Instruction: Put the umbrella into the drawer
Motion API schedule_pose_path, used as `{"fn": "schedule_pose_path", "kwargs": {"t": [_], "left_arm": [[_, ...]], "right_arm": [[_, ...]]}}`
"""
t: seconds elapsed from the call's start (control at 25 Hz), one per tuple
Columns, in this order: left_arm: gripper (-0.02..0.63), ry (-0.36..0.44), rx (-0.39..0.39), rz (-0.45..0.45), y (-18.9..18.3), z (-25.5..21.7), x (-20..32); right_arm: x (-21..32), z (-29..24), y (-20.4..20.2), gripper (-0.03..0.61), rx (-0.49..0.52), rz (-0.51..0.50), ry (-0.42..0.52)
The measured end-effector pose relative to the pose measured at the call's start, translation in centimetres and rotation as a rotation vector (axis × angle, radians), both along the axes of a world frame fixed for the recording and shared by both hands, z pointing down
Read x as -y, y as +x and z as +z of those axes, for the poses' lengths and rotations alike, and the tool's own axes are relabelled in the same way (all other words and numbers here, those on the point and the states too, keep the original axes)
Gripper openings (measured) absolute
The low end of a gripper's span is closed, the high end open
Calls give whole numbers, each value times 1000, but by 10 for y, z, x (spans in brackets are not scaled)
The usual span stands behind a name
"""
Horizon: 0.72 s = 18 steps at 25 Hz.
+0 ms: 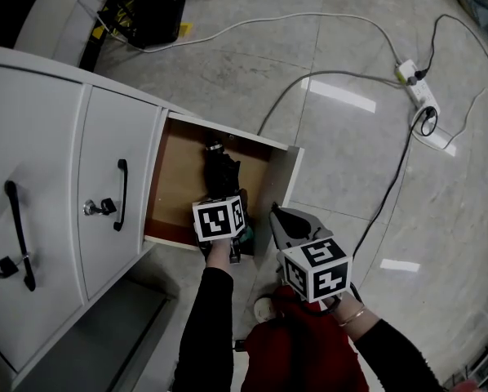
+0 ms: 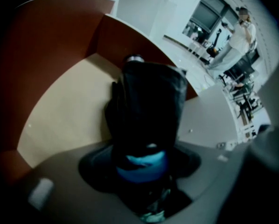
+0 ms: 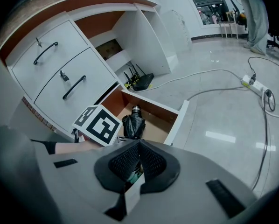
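A folded black umbrella (image 1: 221, 174) of crinkled, glossy fabric is seen lying lengthwise in the open drawer (image 1: 175, 188), its cap end toward the back wall. A smooth pale-brown wooden floor and darker brown sides are shown inside the drawer, and its front panel is flat and white. The drawer belongs to a white cabinet (image 1: 40, 129) fitted with slim, curved black handles (image 1: 122, 194). A polished grey tiled floor (image 1: 350, 162) is crossed by white cables and a white power strip (image 1: 416, 85). The umbrella's near end, ringed by a blue band (image 2: 142, 171), is clasped between the widely spread, dark ribbed pads of the left gripper (image 2: 142, 158). The jaws of the right gripper (image 3: 138, 158) are held together, with nothing between them, above the floor just beside the drawer.
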<state>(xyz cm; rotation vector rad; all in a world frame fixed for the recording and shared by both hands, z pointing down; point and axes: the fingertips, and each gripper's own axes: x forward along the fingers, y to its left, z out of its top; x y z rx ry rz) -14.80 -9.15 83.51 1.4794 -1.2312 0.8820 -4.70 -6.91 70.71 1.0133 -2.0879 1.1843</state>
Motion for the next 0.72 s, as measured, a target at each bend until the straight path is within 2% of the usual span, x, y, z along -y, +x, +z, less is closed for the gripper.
{"fn": "schedule_pose_path", "kwargs": {"t": [0.72], "left_arm": [[315, 12, 34, 17, 6, -1, 5]], "right_arm": [[1, -5, 4, 2, -12, 10, 13]]}}
